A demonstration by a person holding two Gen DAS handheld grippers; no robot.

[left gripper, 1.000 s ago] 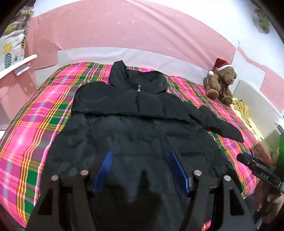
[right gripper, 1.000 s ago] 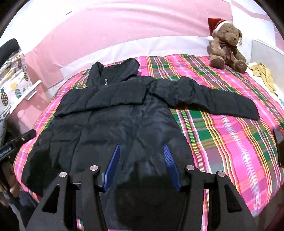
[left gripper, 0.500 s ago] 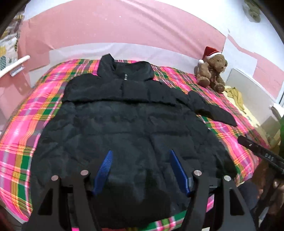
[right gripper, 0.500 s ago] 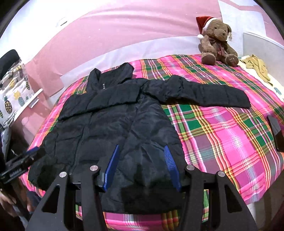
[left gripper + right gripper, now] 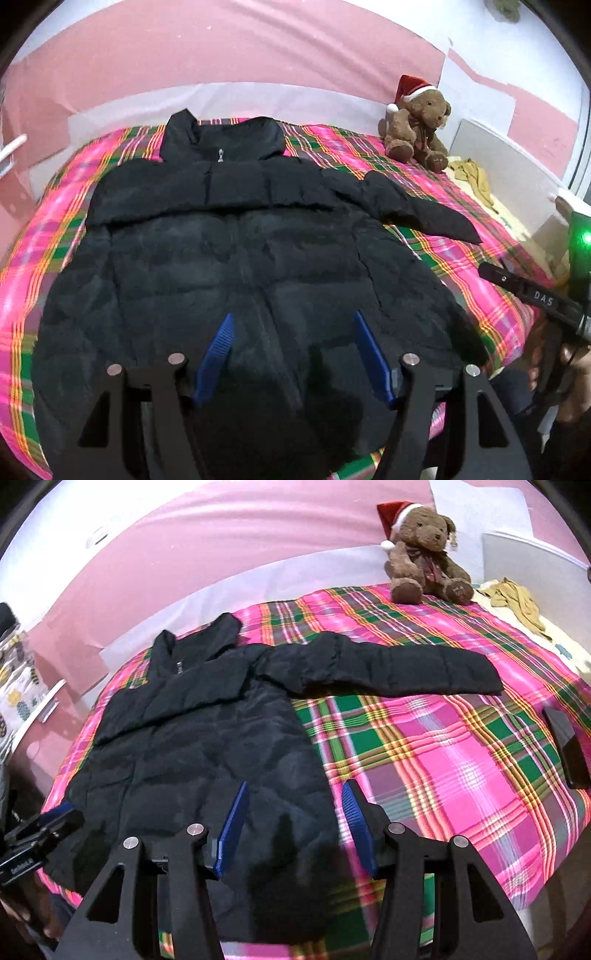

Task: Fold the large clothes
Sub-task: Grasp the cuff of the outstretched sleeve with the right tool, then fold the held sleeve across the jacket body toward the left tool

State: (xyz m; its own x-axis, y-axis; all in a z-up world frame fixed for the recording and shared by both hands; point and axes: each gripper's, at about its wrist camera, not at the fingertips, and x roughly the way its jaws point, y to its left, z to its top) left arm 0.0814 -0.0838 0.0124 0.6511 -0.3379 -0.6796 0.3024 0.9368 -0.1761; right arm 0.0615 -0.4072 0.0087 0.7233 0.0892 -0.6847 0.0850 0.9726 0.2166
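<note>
A black puffer jacket (image 5: 236, 258) lies front up on the plaid bedspread (image 5: 48, 236), collar toward the far wall. One sleeve lies folded across its chest; the other sleeve (image 5: 399, 668) stretches out to the right. My left gripper (image 5: 294, 315) hovers over the middle of the hem. Its jaws are closing and the pads press on nothing. My right gripper (image 5: 295, 783) stands open above the jacket's right lower edge (image 5: 314, 812), holding nothing. Each gripper shows at the edge of the other's view: the right gripper (image 5: 535, 291) and the left gripper (image 5: 37, 834).
A brown teddy bear (image 5: 424, 554) in a Santa hat sits at the bed's far right corner, with a yellow cloth (image 5: 517, 598) beside it. A dark flat object (image 5: 565, 746) lies at the bedspread's right edge. Pink wall and a white board stand behind the bed.
Both views have drawn back from the bed, so the jacket's hem and the bed's near edge now show. The left pads stand slightly closer together. The jacket has not moved.
</note>
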